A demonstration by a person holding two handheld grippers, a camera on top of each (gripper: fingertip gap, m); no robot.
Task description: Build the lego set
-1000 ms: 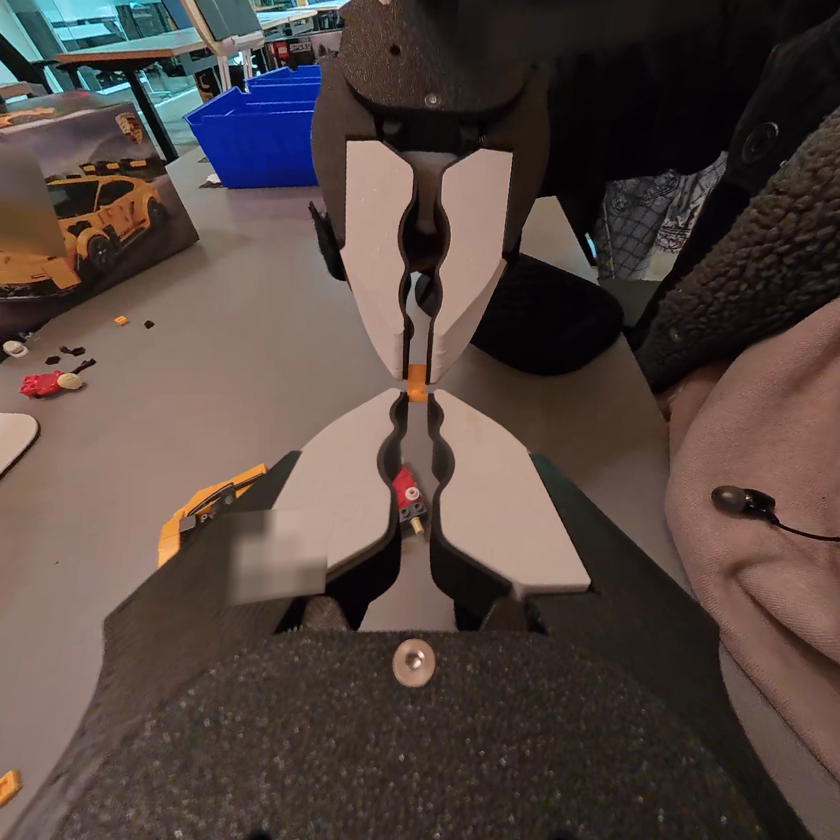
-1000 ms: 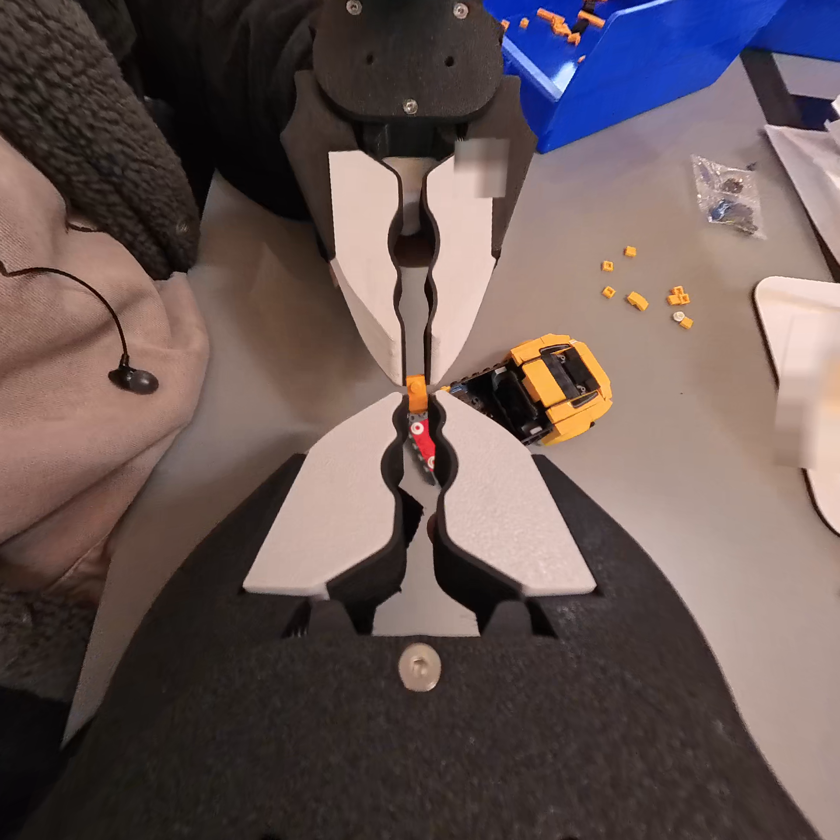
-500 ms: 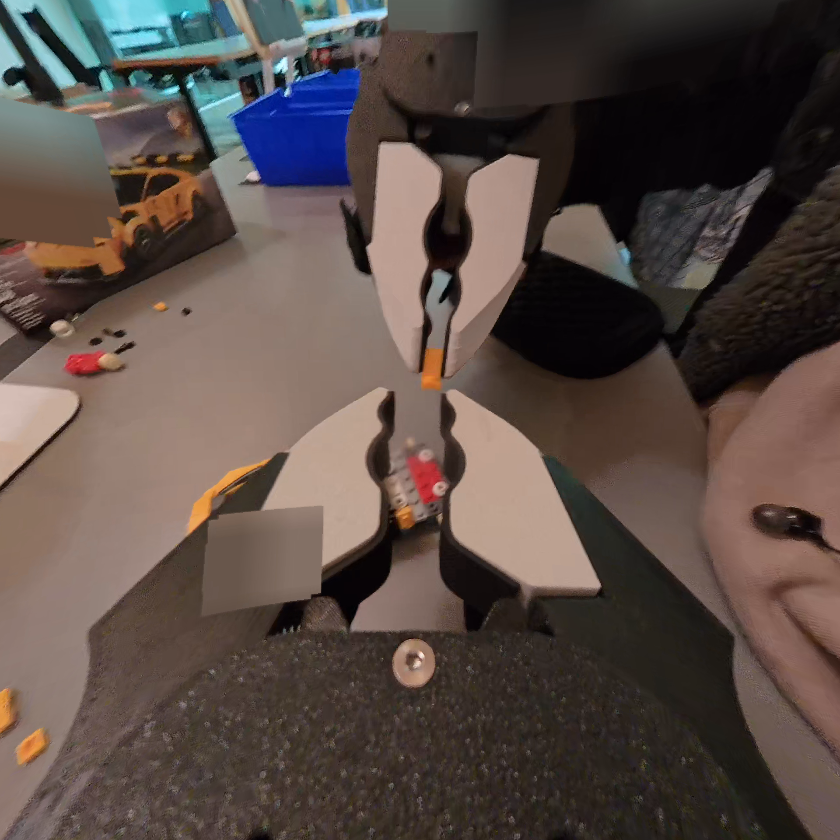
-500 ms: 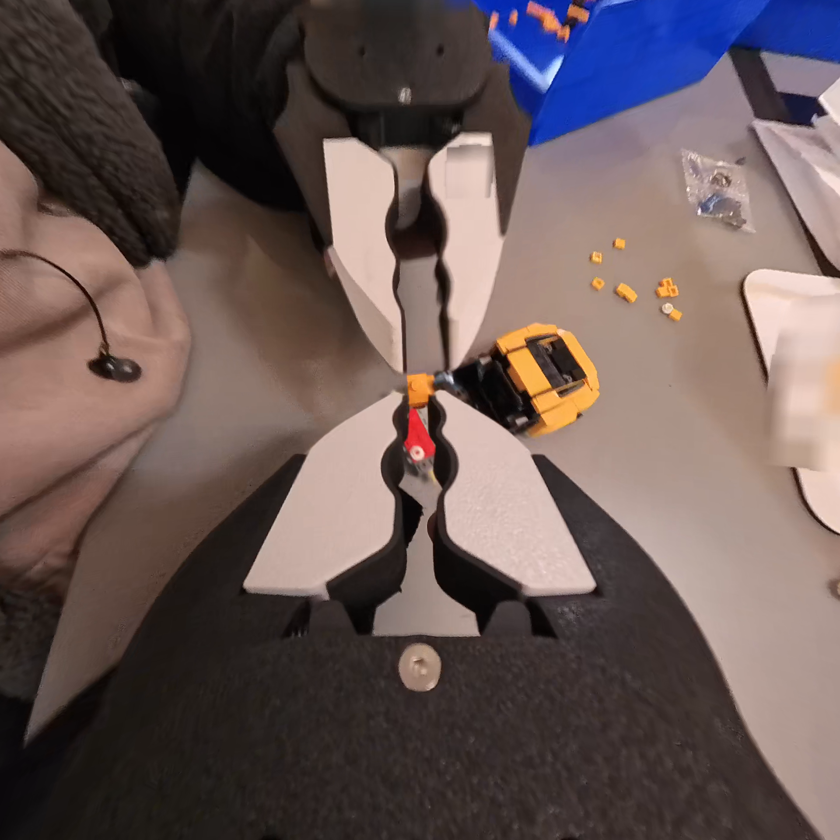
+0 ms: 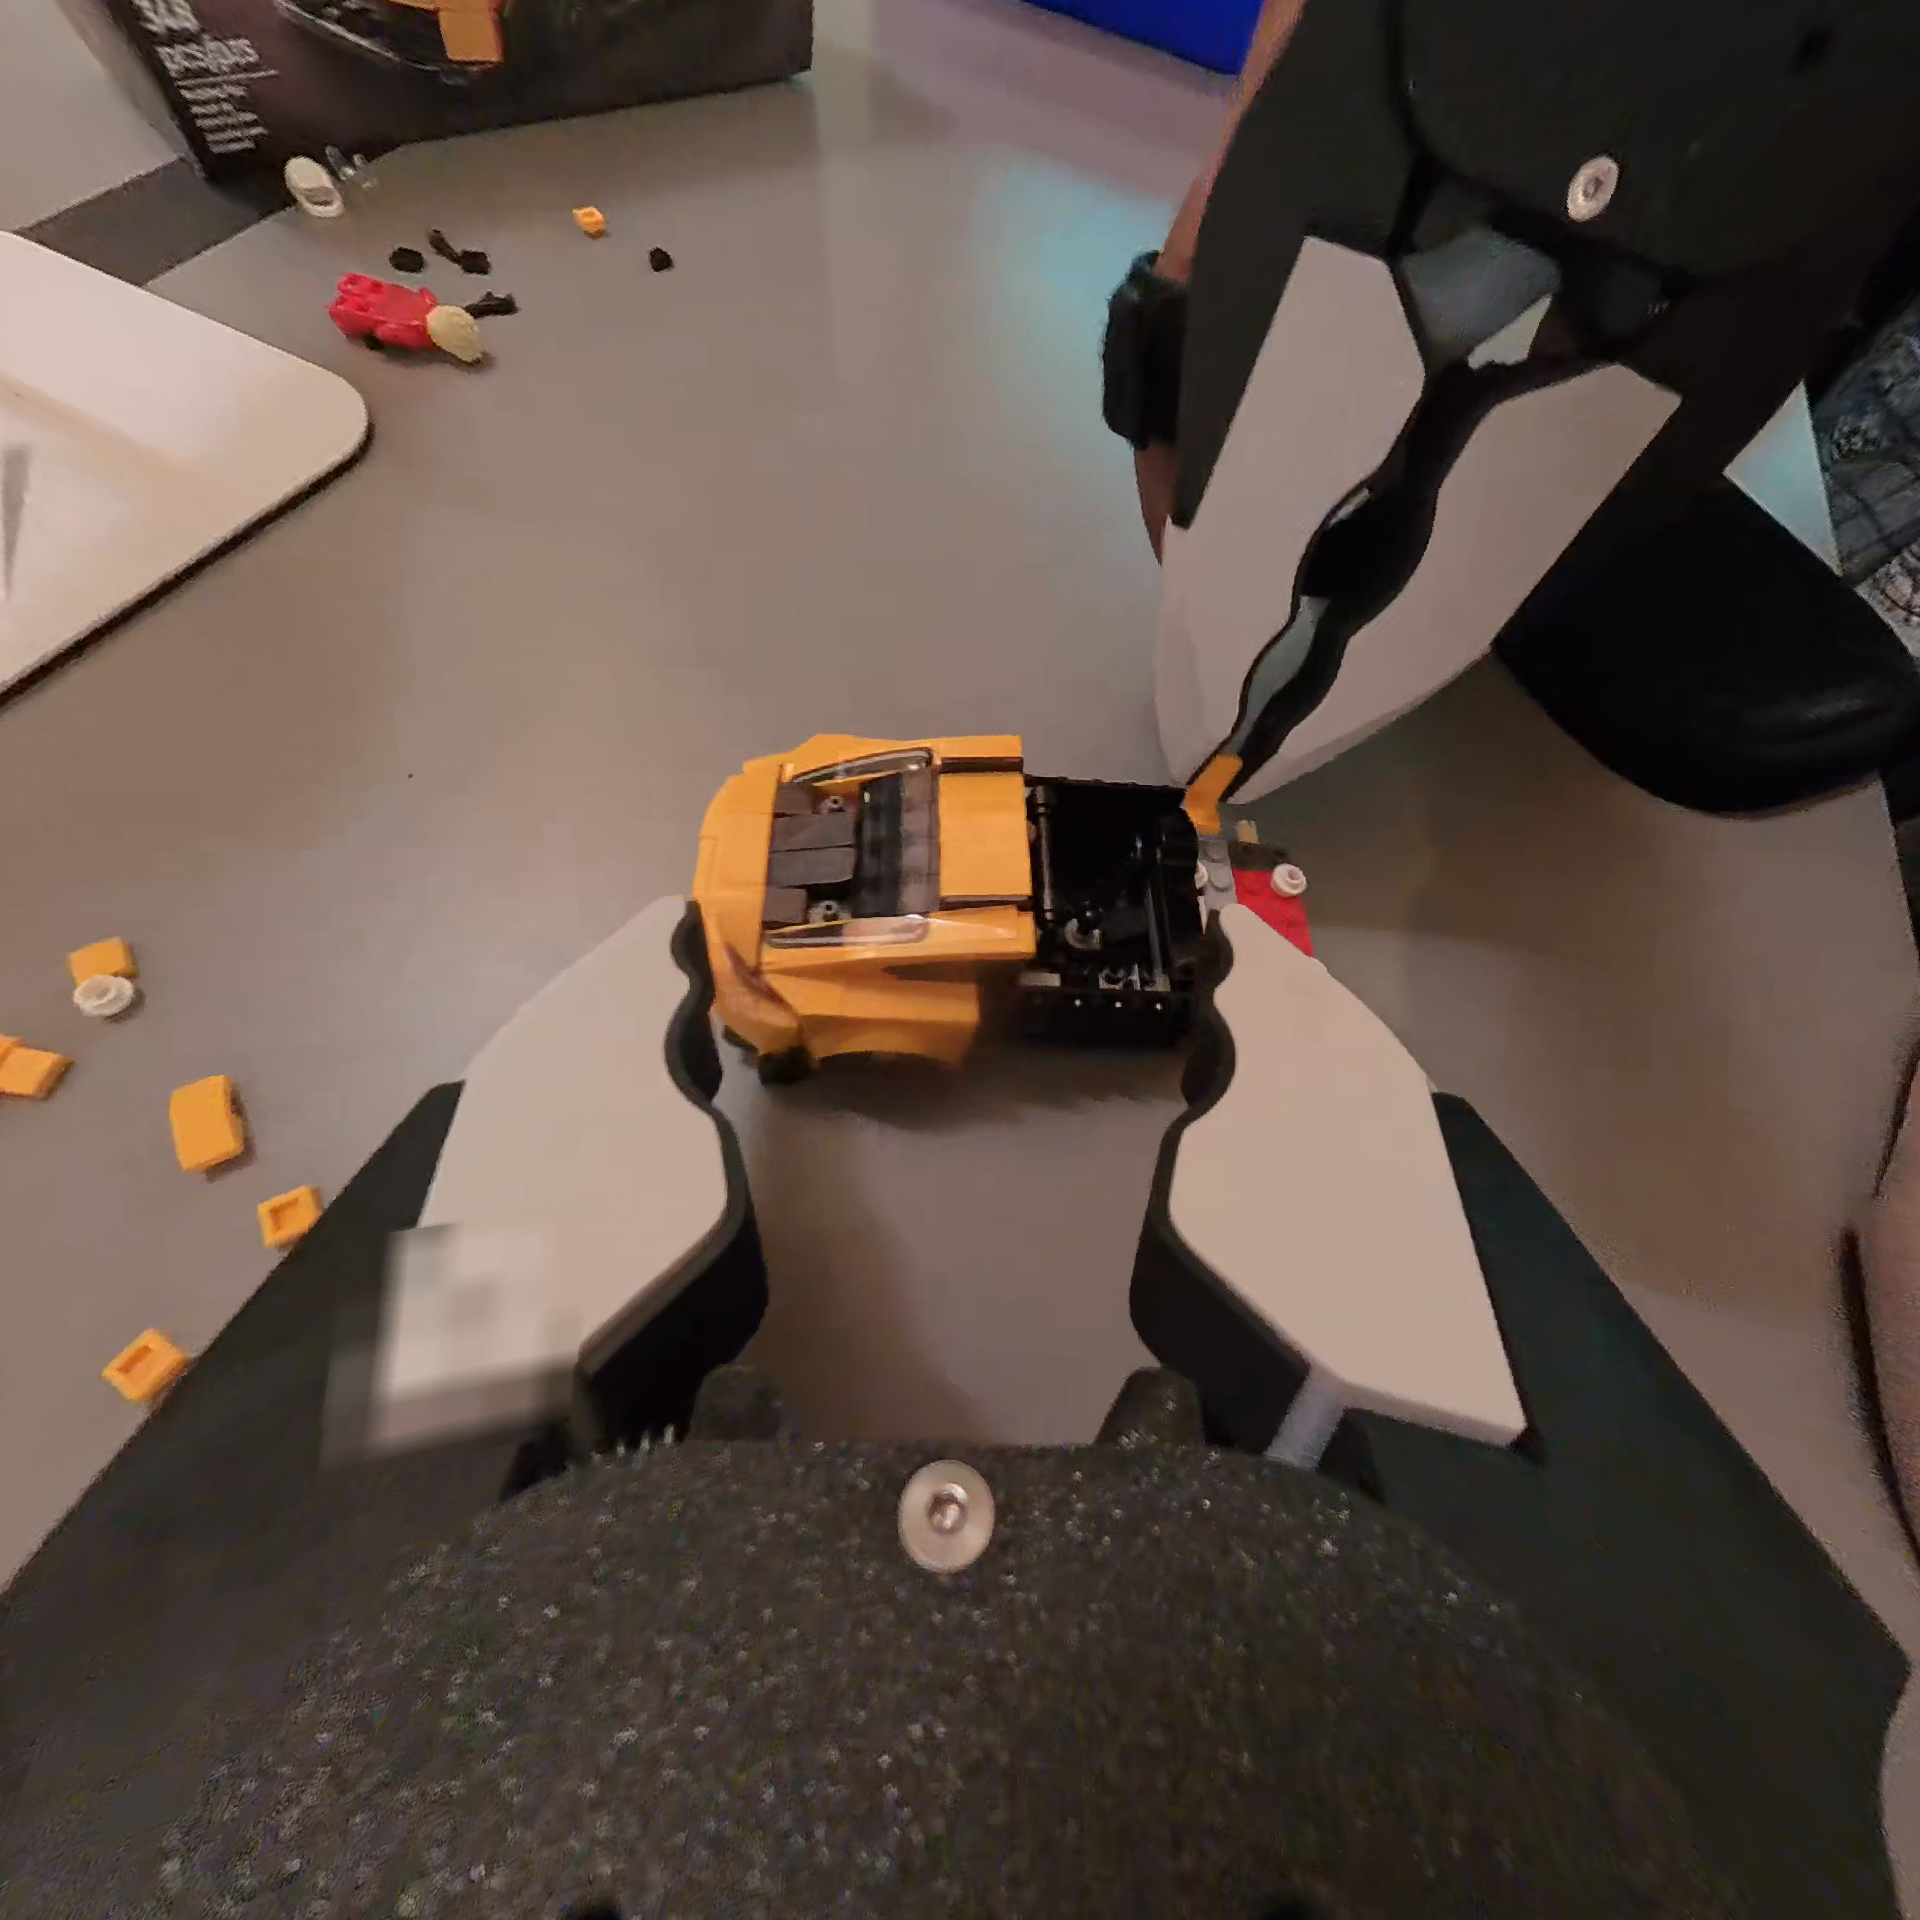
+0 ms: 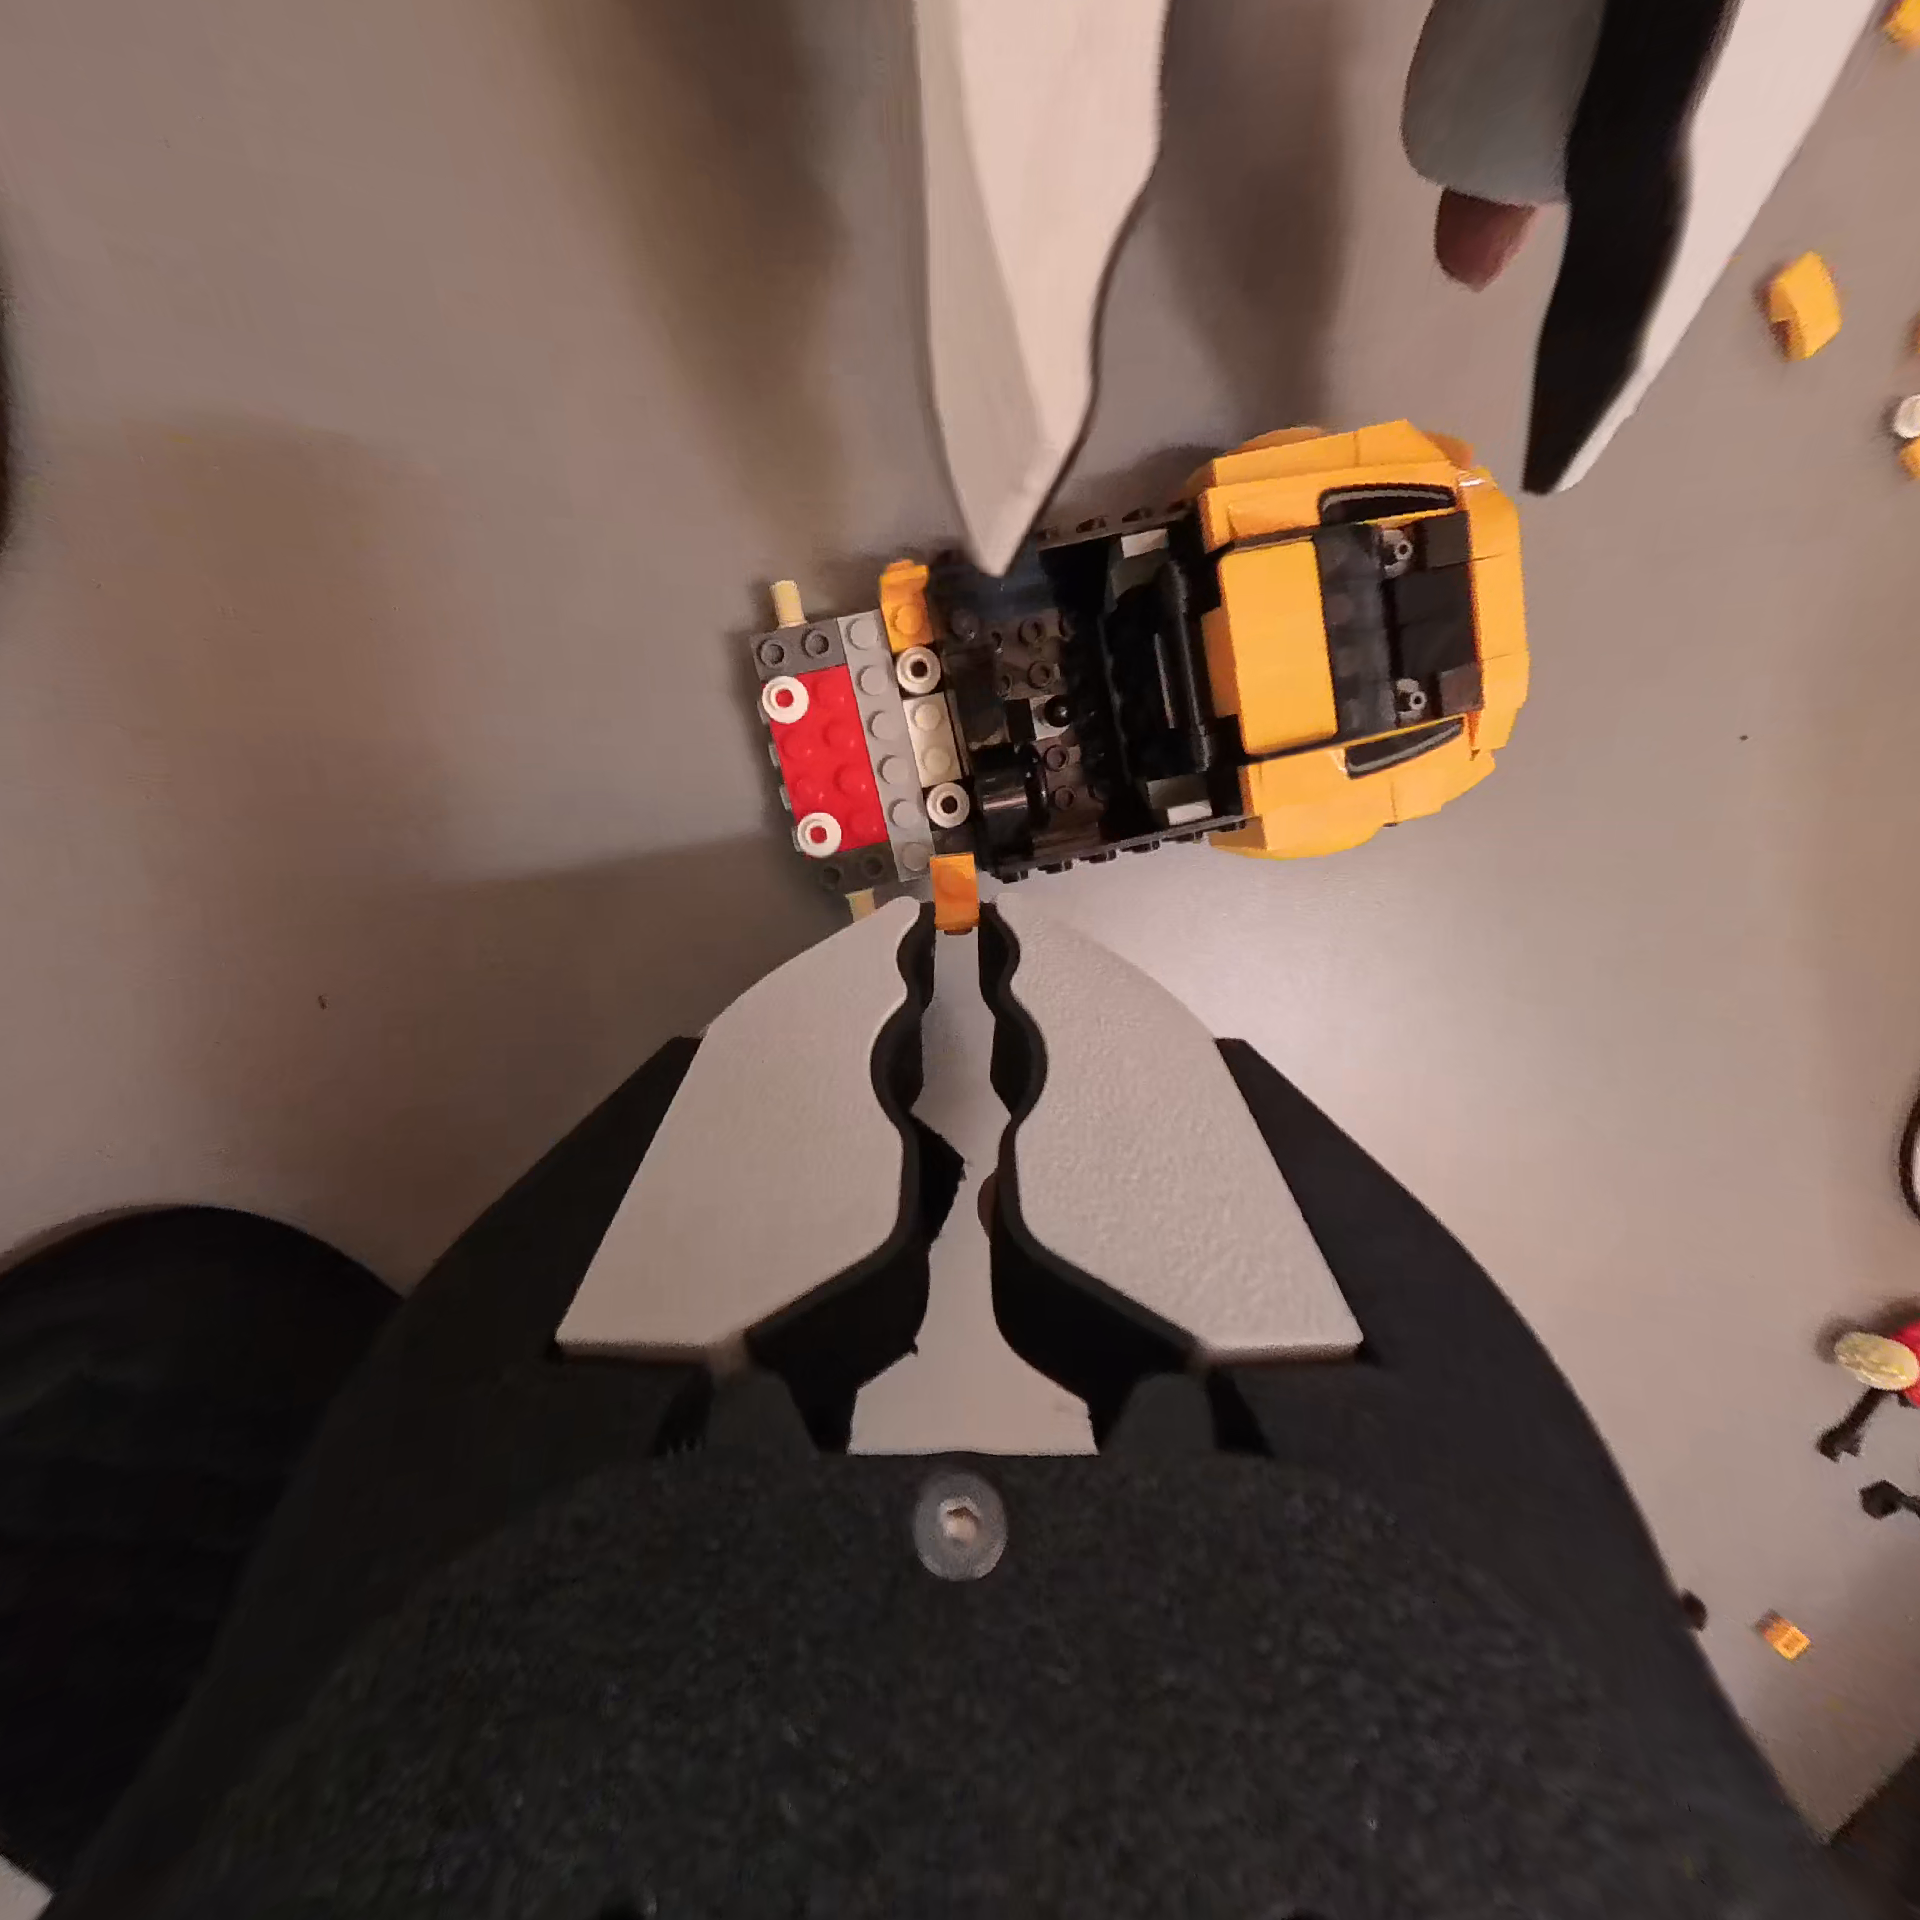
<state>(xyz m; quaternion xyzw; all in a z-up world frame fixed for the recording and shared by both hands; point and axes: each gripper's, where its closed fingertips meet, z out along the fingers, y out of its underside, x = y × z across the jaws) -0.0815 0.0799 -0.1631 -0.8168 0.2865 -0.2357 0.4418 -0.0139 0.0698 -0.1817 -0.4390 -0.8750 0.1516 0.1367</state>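
Left wrist view shows the left gripper [image 5: 956, 935] with its fingers [image 5: 582, 1060] spread wide, one to either side of a yellow and black brick-built car [image 5: 873, 894] that lies on the grey table [image 5: 831, 468]. The car sits between the tips; whether either pad presses on it cannot be told. The right gripper [image 6: 954, 920] has its fingers nearly together, clamped on a small orange piece [image 6: 954, 883] at the long edge of the car's bare black chassis, just beside the red plate [image 6: 826, 748] and grey plates at the unfinished end.

Judged from these views, the grip on the orange piece is narrow and only at the fingertips, so it would be likely to twist if pushed off-square. The car is a stack of press-fit bricks, so a squeeze across the solid chassis looks safer than one on the roof panels.

The bricks are hard, glossy plastic with sharp edges and round studs; the yellow bodywork is smooth and curved, the chassis boxy and open. The fingers are matte white with wavy black inner pads. The table is smooth and faintly reflective. Loose orange tiles [image 5: 206, 1122] lie scattered to the left, near a white rounded tray [image 5: 156, 416] and a dark printed box [image 5: 468, 62]
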